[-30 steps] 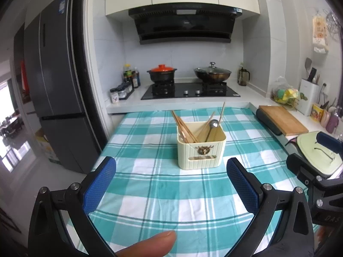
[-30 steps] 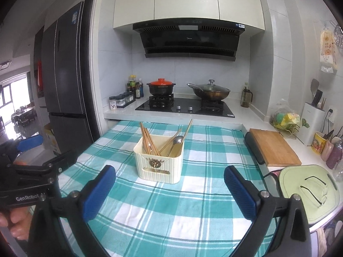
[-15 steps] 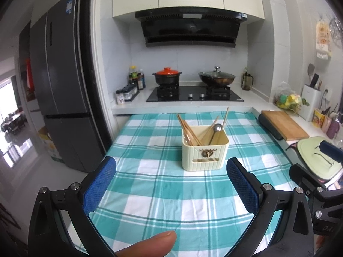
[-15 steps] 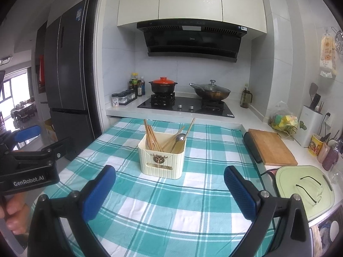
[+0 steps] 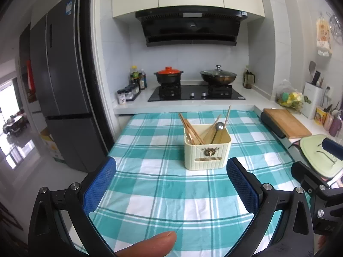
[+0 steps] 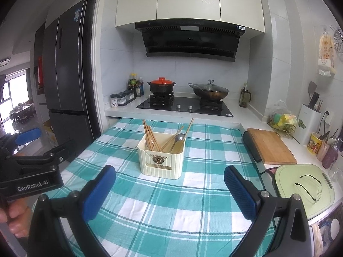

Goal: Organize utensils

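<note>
We hold the left tool above the near part of the table, its blue pads spread wide apart with nothing between them. Our right tool hangs the same way, fully spread and gripping nothing; in the left wrist view its dark body shows at the right edge, and in the right wrist view the left one shows at the left edge.

Beyond both tools, near the middle of the checked teal and white cloth, stands the cream utensil holder, upright. In it we see a bundle of wooden chopsticks leaning to the left, a metal spoon with its bowl up leaning right, and one more chopstick sticking out toward the far right.

At the table's far edge runs the hob, with a red-lidded pot on the left burner and a glass-lidded wok on the right. To the right lie a wooden cutting board and, nearer, a pale green board with glasses on it. A dark fridge stands at the left.
</note>
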`<state>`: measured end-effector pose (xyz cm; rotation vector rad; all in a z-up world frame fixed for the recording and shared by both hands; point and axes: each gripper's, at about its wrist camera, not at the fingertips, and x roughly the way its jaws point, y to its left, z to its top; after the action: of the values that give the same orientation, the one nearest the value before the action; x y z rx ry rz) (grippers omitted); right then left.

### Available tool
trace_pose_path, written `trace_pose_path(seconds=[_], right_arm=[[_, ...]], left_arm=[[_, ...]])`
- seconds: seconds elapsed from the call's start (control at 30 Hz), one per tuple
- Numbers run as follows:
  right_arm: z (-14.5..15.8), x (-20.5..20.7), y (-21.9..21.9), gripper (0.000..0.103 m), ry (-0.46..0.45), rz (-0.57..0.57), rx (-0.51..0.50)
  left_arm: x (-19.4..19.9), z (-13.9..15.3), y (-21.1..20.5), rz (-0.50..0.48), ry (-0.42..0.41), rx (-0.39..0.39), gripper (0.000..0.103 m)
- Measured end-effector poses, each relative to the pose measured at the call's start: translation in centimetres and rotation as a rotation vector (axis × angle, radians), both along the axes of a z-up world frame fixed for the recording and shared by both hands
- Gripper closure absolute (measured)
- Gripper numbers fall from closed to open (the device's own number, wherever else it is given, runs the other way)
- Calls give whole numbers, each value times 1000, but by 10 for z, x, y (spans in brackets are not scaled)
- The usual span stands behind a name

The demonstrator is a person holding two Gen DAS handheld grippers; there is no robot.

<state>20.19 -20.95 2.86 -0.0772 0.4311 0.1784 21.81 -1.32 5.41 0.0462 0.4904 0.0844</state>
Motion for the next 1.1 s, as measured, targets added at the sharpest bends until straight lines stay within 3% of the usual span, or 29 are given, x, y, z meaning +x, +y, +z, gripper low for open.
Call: trace_pose_path(seconds=[1.1], right_arm=[[2, 4, 0, 0, 12, -2, -5]], left_arm=[[4, -7, 3, -20, 15, 1, 0]])
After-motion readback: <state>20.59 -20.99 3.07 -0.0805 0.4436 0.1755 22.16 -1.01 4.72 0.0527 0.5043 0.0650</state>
